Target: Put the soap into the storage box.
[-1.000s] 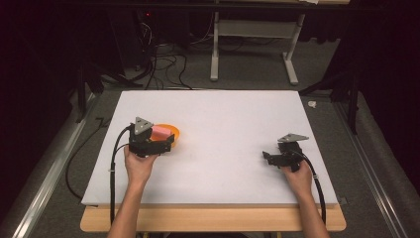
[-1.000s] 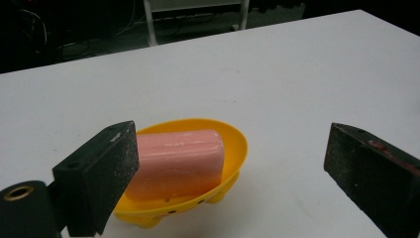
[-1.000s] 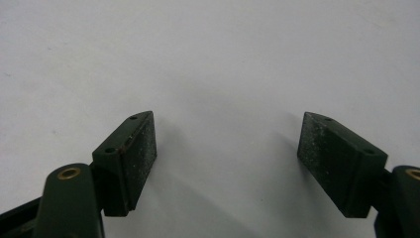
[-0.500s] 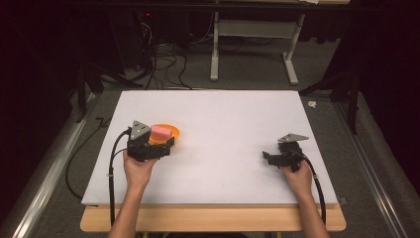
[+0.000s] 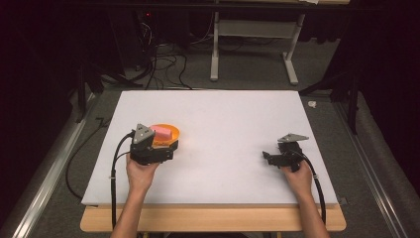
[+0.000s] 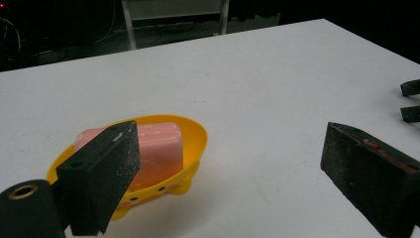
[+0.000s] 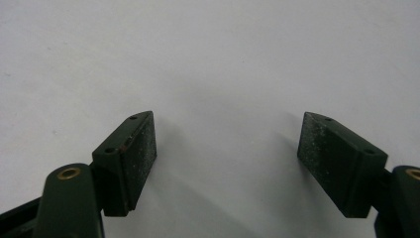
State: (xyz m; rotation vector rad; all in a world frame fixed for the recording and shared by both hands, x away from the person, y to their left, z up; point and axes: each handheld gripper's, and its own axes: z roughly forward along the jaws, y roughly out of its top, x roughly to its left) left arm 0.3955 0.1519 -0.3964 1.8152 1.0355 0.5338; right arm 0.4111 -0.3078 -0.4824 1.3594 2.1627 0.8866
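Black jaws of the left gripper [image 6: 223, 183] stand wide apart and hold nothing. Over the last second this gripper has drawn slightly back from the orange dish [image 6: 198, 144], so the pink soap [image 6: 158, 144] lying in it appears released or not yet grasped. The left gripper view shows the dish's feet, which the high view hides. Well apart on the white table [image 5: 228, 124], the right gripper [image 7: 228, 163] rests wide open and empty.

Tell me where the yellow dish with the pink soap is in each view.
High view: dish left of centre, just beyond the left gripper.
Left gripper view: dish lower left, partly behind the left jaw.
Right gripper view: not in it.
Shared landmark: the white table.
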